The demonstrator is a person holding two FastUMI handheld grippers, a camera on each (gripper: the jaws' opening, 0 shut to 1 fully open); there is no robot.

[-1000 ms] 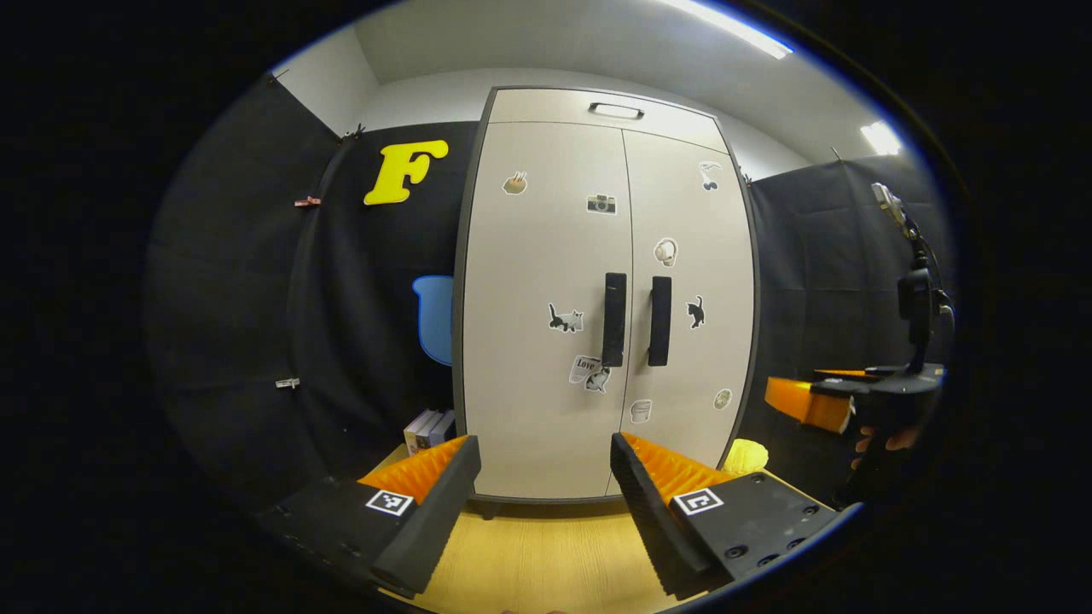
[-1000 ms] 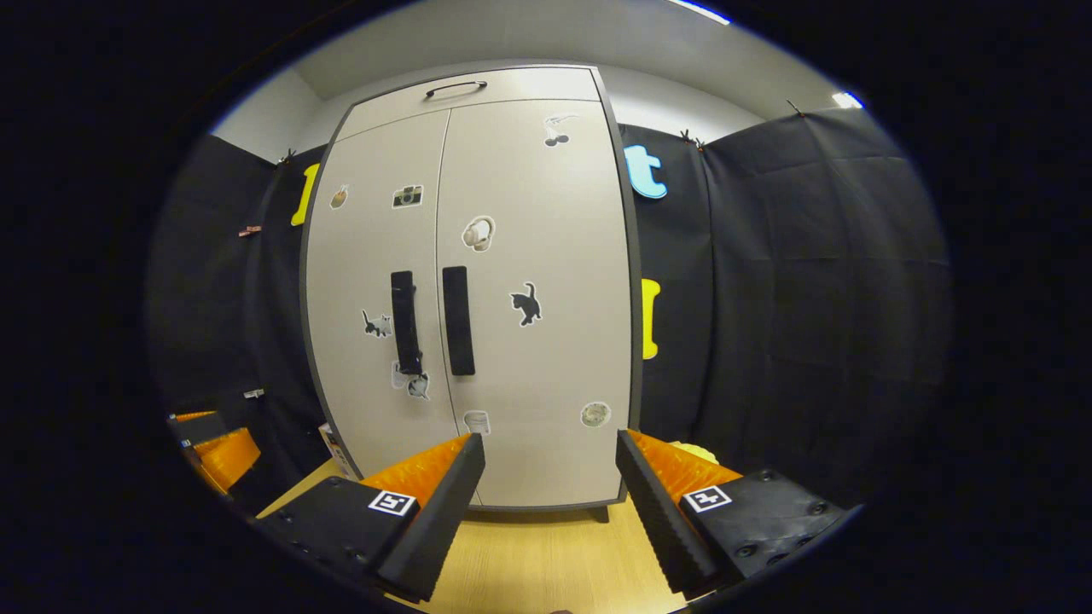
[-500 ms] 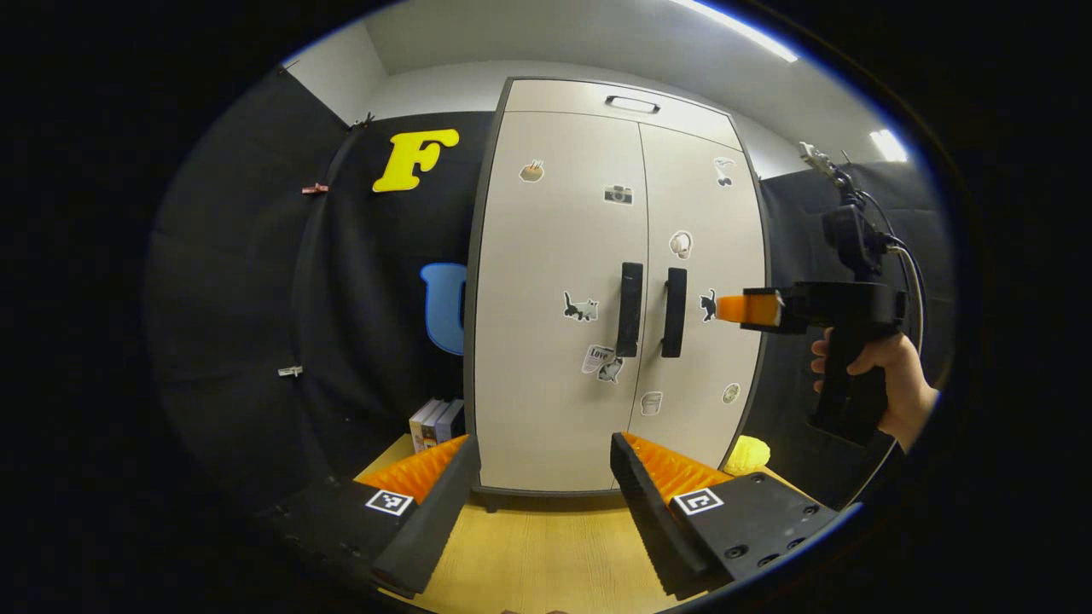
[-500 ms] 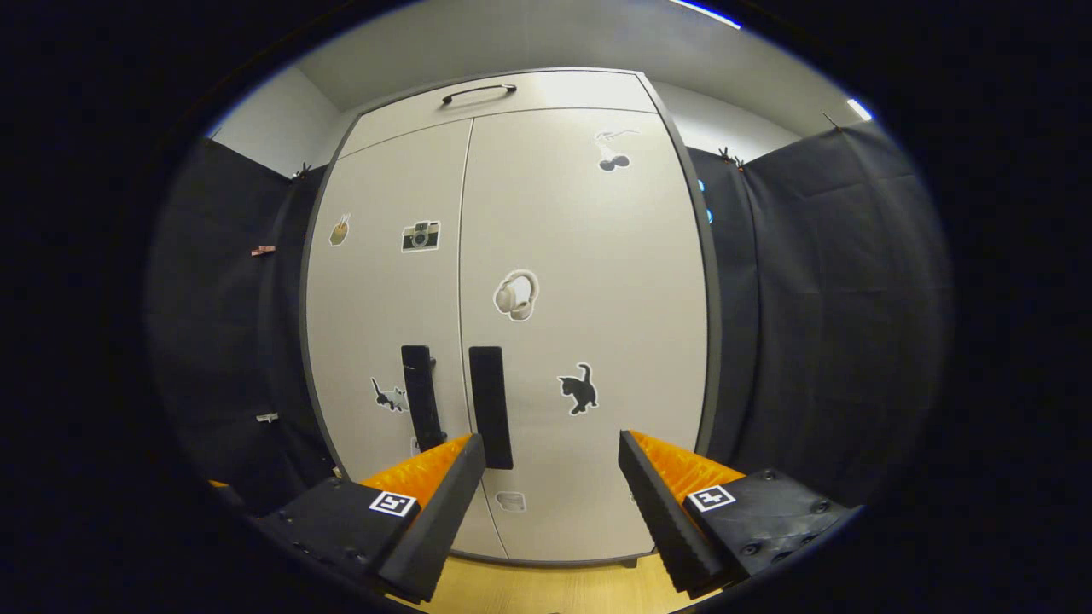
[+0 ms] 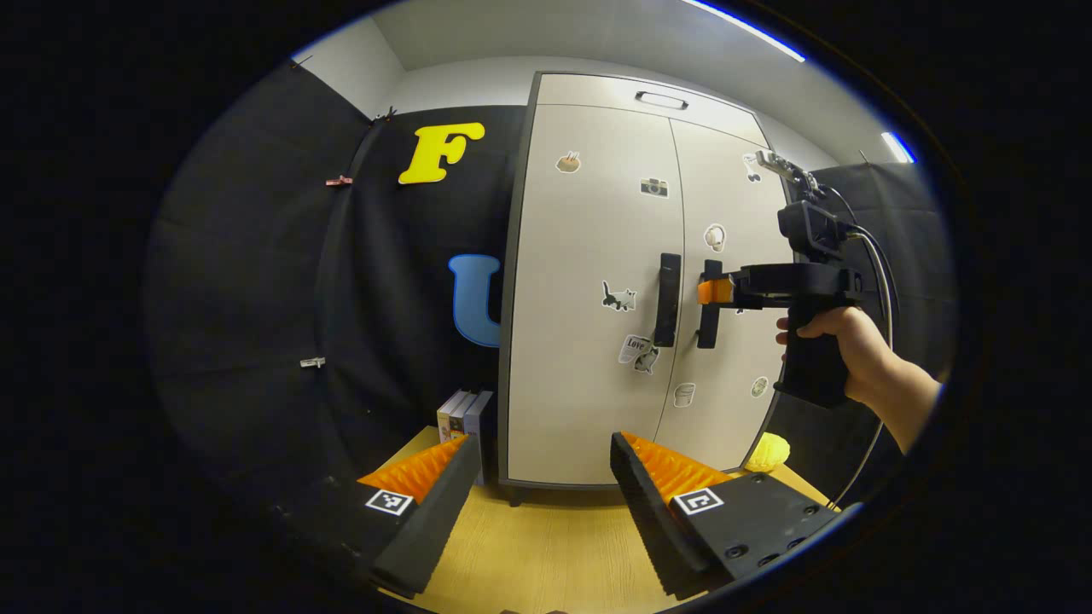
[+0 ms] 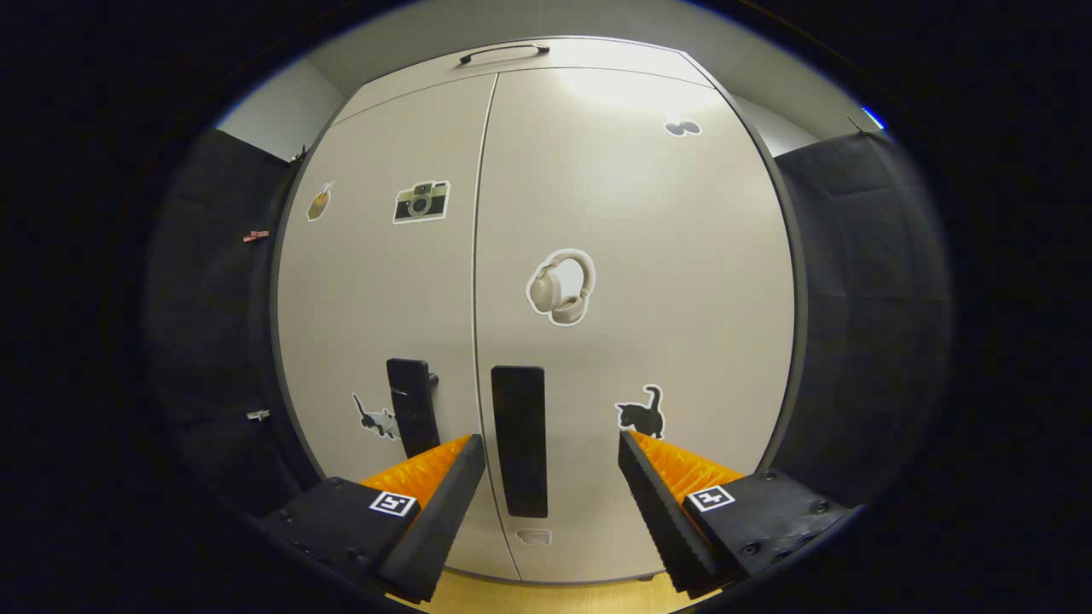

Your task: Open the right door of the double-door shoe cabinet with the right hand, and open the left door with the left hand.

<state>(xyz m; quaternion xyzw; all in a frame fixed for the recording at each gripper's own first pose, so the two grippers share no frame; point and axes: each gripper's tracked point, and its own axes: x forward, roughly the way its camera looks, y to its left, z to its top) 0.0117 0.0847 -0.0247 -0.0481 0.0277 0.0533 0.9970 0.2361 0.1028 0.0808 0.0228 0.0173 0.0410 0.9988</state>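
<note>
The shoe cabinet (image 6: pixel 640 256) stands shut. The right gripper (image 6: pixel 550 477), jaws spread and empty, frames the right door handle (image 6: pixel 519 439); better centre it before closing. The left gripper (image 5: pixel 542 503) waits back, open too.

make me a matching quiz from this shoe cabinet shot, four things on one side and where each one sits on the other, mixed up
Things
1. camera sticker
2. headphones sticker
3. books
4. right tongs

Places
A. on the right door, above its handle
B. standing on the floor by the cabinet's left side
C. high on the left door, near the centre seam
D. open, up at the right door handle

Pairs: 1-C, 2-A, 3-B, 4-D
</note>
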